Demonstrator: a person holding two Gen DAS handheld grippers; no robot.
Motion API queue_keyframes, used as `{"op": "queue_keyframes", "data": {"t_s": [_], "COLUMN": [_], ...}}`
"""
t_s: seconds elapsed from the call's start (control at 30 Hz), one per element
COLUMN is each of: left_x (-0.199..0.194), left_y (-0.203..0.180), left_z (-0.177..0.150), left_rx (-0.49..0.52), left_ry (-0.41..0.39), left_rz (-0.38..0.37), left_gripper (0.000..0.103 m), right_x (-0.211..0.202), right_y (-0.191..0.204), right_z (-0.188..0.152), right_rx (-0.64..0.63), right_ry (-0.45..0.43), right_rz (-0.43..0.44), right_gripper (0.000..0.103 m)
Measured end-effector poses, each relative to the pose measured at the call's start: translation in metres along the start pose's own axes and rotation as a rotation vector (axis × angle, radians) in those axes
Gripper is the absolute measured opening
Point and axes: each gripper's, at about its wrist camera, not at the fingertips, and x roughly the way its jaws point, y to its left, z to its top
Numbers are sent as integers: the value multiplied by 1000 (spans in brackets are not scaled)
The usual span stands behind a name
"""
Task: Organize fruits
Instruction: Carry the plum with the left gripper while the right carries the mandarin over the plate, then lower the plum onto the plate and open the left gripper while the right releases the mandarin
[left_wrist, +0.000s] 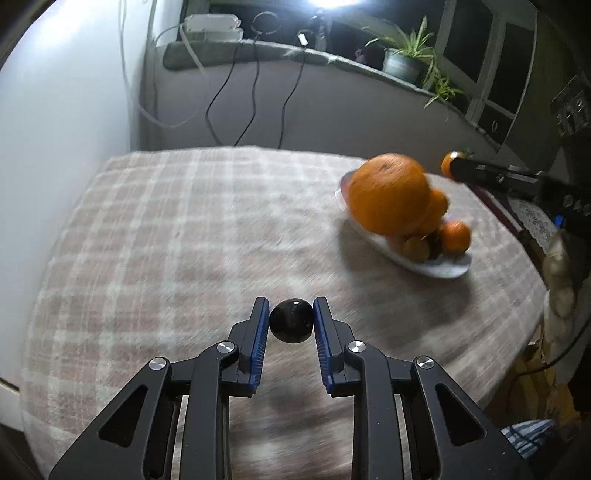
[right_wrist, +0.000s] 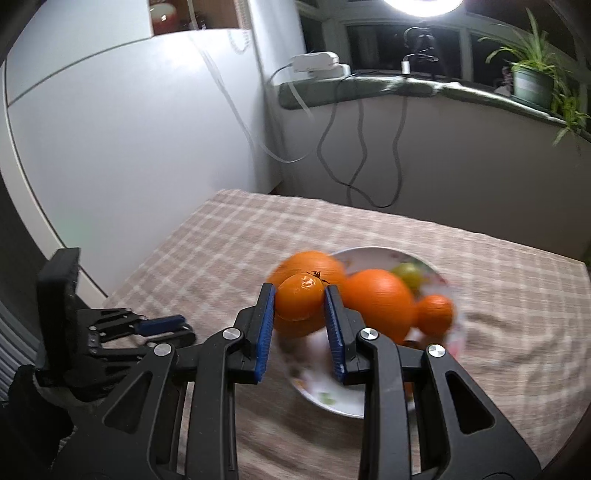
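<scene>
Over white oval plate (right_wrist: 373, 406), small orange kumquat (right_wrist: 299, 297) was clamped by right gripper (right_wrist: 300, 314); dark round plum (left_wrist: 291, 320) pinched by left gripper (left_wrist: 291, 325); both unplaced, approx. mid-task.

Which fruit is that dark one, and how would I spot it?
Start at the round table under the checked tablecloth, then find the left claw over its near side. The dark plum sits pinched between the blue pads: small, glossy, almost black, unlike the oranges heaped on the white plate.
</scene>
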Motion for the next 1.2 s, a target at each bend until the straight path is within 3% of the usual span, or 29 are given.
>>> {"op": "queue_keyframes", "data": {"t_s": [0.53,0.87,1.2], "left_x": [13,33,39], "left_y": [-104,-137,-143], "left_z": [37,46,51], "left_rx": [126,175,184], "left_ry": [-75,-73,-79], "left_rz": [-100,-70,-35], "left_gripper": [23,23,23], "right_x": [4,25,33], "right_y": [-91,-108,-106], "right_z": [4,4,5], "right_rx": [68,66,45], "right_ry": [24,58,68], "right_rz": [-23,14,39], "right_gripper": [28,28,28]}}
